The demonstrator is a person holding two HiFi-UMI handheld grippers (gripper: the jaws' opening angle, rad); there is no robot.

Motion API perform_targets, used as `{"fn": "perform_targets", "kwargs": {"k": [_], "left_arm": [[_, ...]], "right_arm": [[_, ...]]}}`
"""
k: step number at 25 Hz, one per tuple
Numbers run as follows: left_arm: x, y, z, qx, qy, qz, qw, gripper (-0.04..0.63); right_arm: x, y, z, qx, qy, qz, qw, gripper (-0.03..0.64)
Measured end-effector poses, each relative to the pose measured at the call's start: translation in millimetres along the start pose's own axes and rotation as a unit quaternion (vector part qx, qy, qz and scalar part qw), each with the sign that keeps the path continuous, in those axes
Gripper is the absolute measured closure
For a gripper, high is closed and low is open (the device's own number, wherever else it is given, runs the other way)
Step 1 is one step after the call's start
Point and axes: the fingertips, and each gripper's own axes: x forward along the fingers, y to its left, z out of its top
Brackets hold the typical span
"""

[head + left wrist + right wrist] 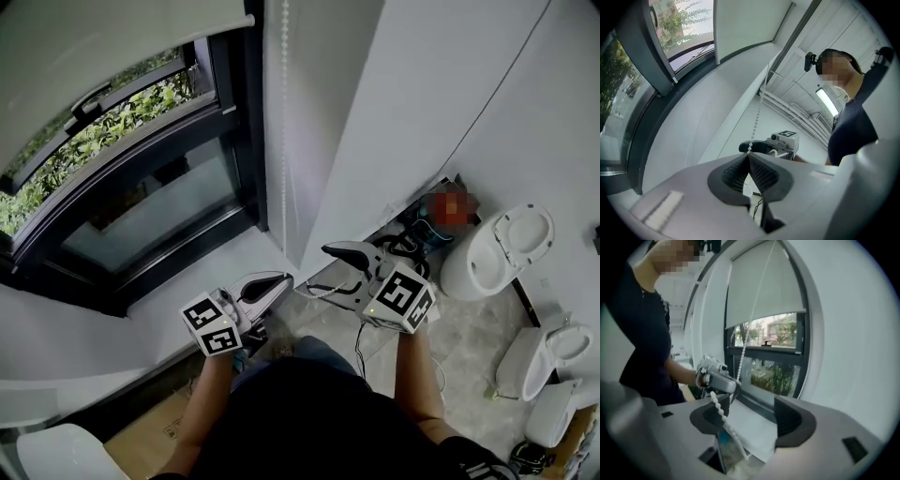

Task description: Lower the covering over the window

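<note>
Two hand-held grippers at the bead chain point(284, 141) of a roller blind point(103, 56), seen from above. The blind covers only the upper part of the window point(141, 197). The lower panes, with foliage behind them, are uncovered, so the lowering is judged partly done.

The chain hangs at the right edge of the window, just beside the white wall point(337, 112). Its long axis runs vertically from the blind's end down to the grippers.

Left gripper point(281, 279): jaws closed together with the chain pinched at their tips, the chain rising straight above them.

Right gripper point(323, 270): jaws spread wide, pressing on nothing. In its own view a run of beads crosses the gap close to the left-hand pad and well apart from the right-hand one.

The grippers sit near each other, the right one just right of the left and slightly farther into the scene.

Key relation: the chain lies inside the open right jaws but off-centre. The next pull probably calls for these jaws to close on the vertical run above the left gripper's hold. A small sideways shift would centre the chain first.
</note>
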Motion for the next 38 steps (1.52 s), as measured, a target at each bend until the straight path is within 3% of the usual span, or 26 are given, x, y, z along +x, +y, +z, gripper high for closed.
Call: {"fn": "perform_targets", "kwargs": {"k": [2, 4, 7, 13, 20, 21, 24, 28, 38], "left_arm": [[-1.7, 2.1, 0.5, 0.001, 0.0, 0.004, 1.0, 0.583], [-4.1, 5.0, 1.7, 0.002, 0.0, 0.009, 1.0, 0.583], [-5.9, 8.8, 2.9, 0.002, -0.001, 0.013, 0.9999, 0.583], [-5.4, 7.8, 1.7, -0.001, 0.0, 0.005, 1.0, 0.583], [-7.5, 2.5, -0.6, 0.001, 0.005, 0.0, 1.0, 0.583], [-8.1, 2.7, -0.6, 0.0, 0.005, 0.0, 1.0, 0.583], [-9.3, 2.8, -0.3, -0.001, 0.006, 0.001, 1.0, 0.583], [-10.6, 0.7, -1.2, 0.0, 0.008, -0.003, 1.0, 0.583], [-18.2, -0.1, -1.3, 0.004, 0.013, -0.005, 0.9999, 0.583]], "right_arm": [[2.0, 14.7, -15.6, -0.031, 0.07, 0.037, 0.996, 0.354], [0.5, 32.1, -23.4, -0.041, 0.098, 0.082, 0.991, 0.354], [-1.6, 45.0, -5.6, -0.027, 0.046, 0.113, 0.992, 0.354], [0.7, 23.9, 46.5, -0.006, -0.063, 0.061, 0.996, 0.356], [6.5, 10.2, 118.4, -0.006, -0.167, 0.056, 0.984, 0.359], [6.7, 7.4, 127.7, -0.008, -0.177, 0.052, 0.983, 0.373], [2.2, 0.0, 151.1, -0.004, -0.207, 0.044, 0.977, 0.505], [-8.4, -5.0, 171.0, 0.025, -0.251, 0.056, 0.966, 0.58], [-3.7, -0.3, 174.9, 0.085, -0.272, 0.113, 0.952, 0.603]]}}
